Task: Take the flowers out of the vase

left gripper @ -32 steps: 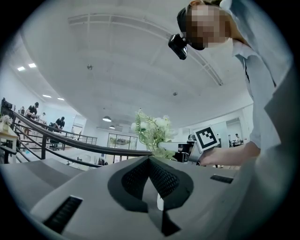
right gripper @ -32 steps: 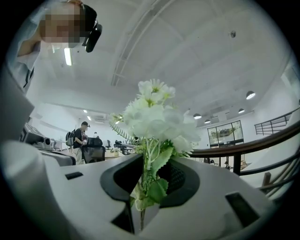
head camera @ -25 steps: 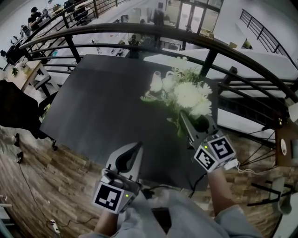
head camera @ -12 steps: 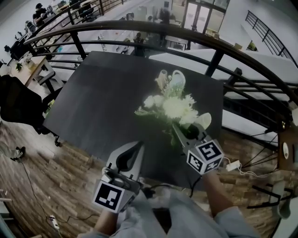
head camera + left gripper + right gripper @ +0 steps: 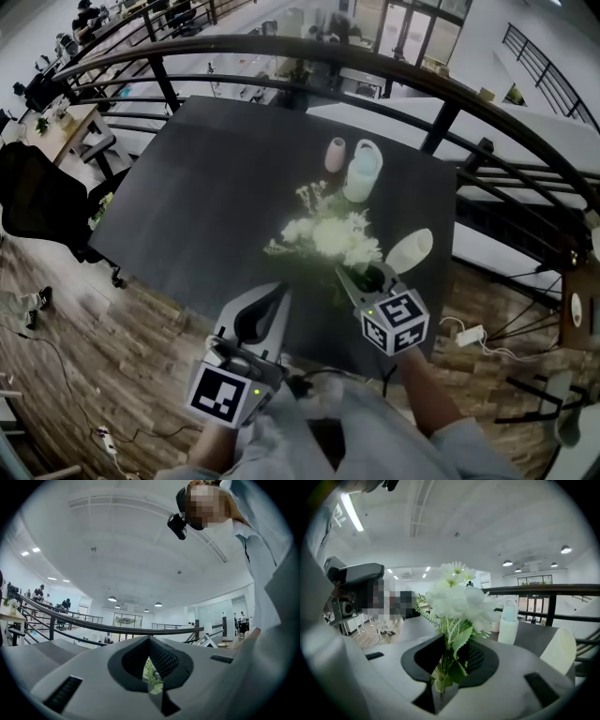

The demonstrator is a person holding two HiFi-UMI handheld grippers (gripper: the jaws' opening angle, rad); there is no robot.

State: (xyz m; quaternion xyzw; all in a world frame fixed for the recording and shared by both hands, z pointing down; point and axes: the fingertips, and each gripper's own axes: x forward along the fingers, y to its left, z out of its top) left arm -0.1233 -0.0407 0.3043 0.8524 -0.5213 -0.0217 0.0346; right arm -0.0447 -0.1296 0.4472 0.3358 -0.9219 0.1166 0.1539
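The grey left gripper (image 5: pixel 272 300) and right gripper (image 5: pixel 349 279) carry black-and-white marker cubes (image 5: pixel 225 395).

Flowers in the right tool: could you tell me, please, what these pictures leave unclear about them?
Bloom count of the flowers: head view, washed into one white mass.
Stem ends: right gripper view, lost in the dark slot of the right tool.
Grip on the stems: head view, covered by the tool.

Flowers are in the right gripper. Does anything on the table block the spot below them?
Nothing visible does. The right gripper is shut on the flowers by their stems, and the dark table beneath and left of them is bare. The pale blue vase and pink vase stand behind; the cream vase sits to the right.
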